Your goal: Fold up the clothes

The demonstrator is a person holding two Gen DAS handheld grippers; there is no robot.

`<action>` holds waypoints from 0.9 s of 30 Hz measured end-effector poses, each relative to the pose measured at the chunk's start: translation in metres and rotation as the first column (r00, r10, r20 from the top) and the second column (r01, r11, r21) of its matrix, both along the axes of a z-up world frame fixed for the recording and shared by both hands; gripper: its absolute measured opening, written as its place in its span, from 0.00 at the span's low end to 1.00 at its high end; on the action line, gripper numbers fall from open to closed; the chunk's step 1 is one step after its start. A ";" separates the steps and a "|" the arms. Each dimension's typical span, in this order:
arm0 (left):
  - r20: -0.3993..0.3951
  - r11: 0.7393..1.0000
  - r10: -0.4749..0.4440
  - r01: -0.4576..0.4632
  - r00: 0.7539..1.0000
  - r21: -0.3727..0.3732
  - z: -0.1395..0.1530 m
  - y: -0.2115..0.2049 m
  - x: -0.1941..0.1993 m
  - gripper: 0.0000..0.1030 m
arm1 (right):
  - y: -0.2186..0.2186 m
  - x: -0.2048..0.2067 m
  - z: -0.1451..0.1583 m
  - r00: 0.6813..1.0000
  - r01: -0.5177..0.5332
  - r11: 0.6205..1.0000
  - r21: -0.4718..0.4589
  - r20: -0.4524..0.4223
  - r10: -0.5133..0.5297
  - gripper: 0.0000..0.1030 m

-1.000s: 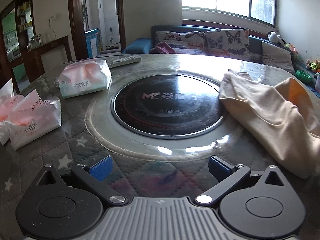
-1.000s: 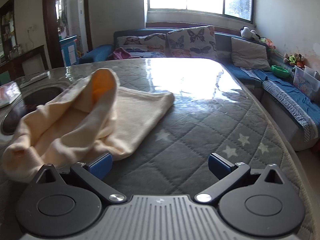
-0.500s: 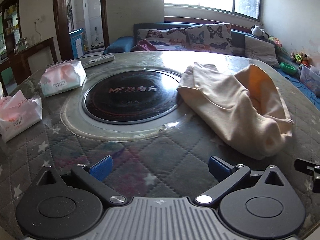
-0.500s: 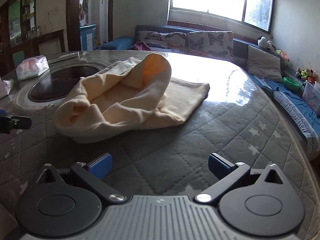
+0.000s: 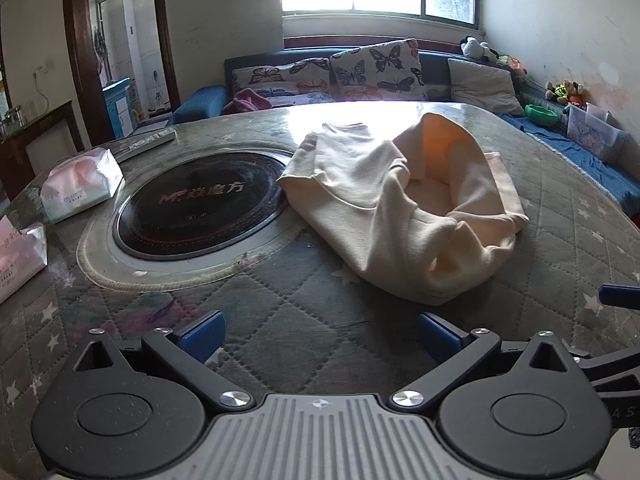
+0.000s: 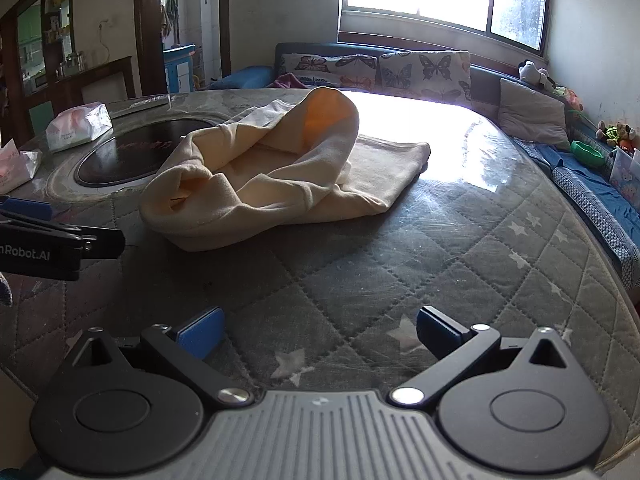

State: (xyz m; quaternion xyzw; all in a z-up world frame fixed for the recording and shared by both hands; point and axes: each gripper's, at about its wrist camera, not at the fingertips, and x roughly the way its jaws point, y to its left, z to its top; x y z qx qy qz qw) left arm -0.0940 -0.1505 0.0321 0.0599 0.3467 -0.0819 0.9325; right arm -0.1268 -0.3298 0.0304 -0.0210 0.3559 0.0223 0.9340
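Far left of the left gripper (image 5: 318, 330) sit two tissue packs (image 5: 80, 184); ahead-left, the black induction hob (image 5: 200, 204). The cream garment (image 5: 404, 216) lies crumpled ahead-right, untouched. Both the left and the right gripper (image 6: 318, 328) gape wide, empty. Bare quilted surface (image 6: 480, 248) stretches right to its edge.
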 end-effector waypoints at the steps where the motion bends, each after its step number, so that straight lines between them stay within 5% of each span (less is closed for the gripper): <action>1: 0.004 1.000 -0.002 0.002 1.000 0.005 0.000 -0.002 -0.001 1.00 | 0.000 0.000 0.000 1.000 0.000 1.000 0.000 0.001 0.000 1.00; 27: 0.002 1.000 -0.025 0.025 1.000 0.011 0.002 -0.013 -0.003 1.00 | 0.004 -0.001 0.002 1.000 -0.001 1.000 -0.001 0.004 0.002 1.00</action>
